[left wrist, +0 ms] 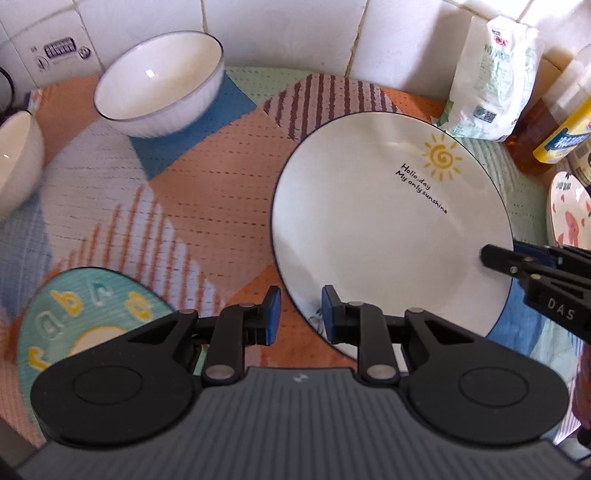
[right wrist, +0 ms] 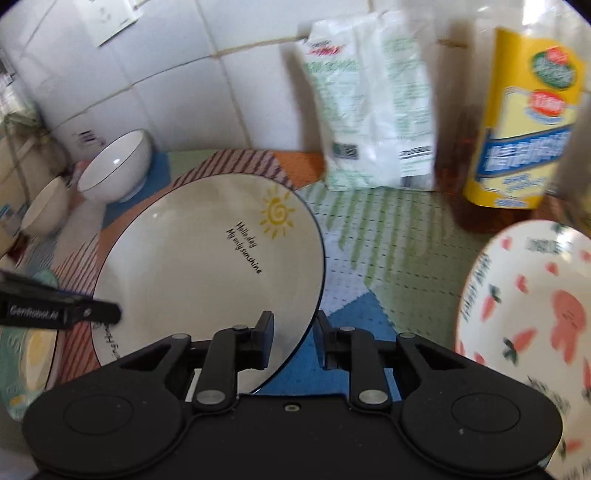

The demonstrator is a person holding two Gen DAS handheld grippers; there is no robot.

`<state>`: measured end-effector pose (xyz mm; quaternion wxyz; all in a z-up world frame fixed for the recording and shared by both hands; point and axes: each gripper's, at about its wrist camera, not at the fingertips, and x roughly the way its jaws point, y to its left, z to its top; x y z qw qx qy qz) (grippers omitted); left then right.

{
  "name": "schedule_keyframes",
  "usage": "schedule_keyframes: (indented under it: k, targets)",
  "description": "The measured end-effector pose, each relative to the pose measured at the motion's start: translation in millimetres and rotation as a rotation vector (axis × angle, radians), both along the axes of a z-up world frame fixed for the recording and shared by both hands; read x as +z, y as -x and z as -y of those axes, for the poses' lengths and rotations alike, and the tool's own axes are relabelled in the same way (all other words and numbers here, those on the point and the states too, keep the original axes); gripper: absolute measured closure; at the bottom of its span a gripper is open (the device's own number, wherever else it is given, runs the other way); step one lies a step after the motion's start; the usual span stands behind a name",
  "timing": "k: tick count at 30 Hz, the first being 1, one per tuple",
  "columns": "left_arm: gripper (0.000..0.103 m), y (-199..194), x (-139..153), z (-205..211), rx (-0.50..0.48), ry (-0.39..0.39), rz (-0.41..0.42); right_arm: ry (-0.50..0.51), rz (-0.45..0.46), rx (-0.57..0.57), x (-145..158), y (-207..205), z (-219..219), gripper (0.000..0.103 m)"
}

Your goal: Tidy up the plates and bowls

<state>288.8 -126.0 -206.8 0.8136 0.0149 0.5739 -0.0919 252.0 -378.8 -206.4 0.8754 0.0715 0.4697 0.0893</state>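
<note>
Left wrist view: left tool [left wrist: 301, 314] points steeply down at the near-left rim of the sun plate [left wrist: 388, 221]. Its blue pads [left wrist: 273, 314] stand a little apart with the rim between them, one outside over the patterned mat [left wrist: 192, 192], one over the plate's inner face; whether they press on the rim cannot be told. The plate lies on the mat covering the surface. A white bowl [left wrist: 159, 81] sits far back by the tiled wall [left wrist: 288, 33], a second bowl [left wrist: 18, 158] at the left edge, and a green plate [left wrist: 85, 314] lies near-left. From the right, the right tool [left wrist: 491, 256] reaches the plate's rim.

Right wrist view: right tool [right wrist: 295, 339] angles down across the plate's near-right rim [right wrist: 207, 266], fingers slightly parted, rim between them with a gap visible on the right side. A carrot-patterned plate [right wrist: 524, 306] lies to the right, a white bag [right wrist: 373, 110] and an oil bottle [right wrist: 517, 122] behind.
</note>
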Motion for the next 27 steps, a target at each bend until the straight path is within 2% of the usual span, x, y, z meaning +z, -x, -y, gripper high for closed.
schedule_keyframes:
  k: [2, 4, 7, 10, 16, 23, 27]
  targets:
    - [0.080, 5, 10, -4, -0.010, -0.020, 0.011, 0.006, 0.000, -0.057, 10, 9, -3, 0.074]
    - [0.080, 11, 19, -10, -0.023, -0.029, -0.001, -0.035, 0.017, -0.096, 22, 22, -1, 0.074]
    - [0.080, 19, 37, -26, -0.039, -0.006, 0.010, -0.088, 0.047, -0.133, 44, 42, -5, 0.072]
    - [0.080, 32, 54, -46, -0.030, 0.020, 0.018, -0.116, 0.087, -0.156, 66, 61, -18, 0.065]
    - [0.080, 53, 89, -87, 0.004, 0.073, 0.078, -0.212, 0.130, -0.084, 100, 97, -52, 0.060]
    - [0.080, 85, 122, -127, -0.042, 0.085, 0.146, -0.198, 0.198, -0.041, 129, 126, -103, 0.047]
    - [0.079, 101, 126, -152, -0.063, 0.064, 0.144, -0.190, 0.210, -0.009, 136, 137, -134, 0.046]
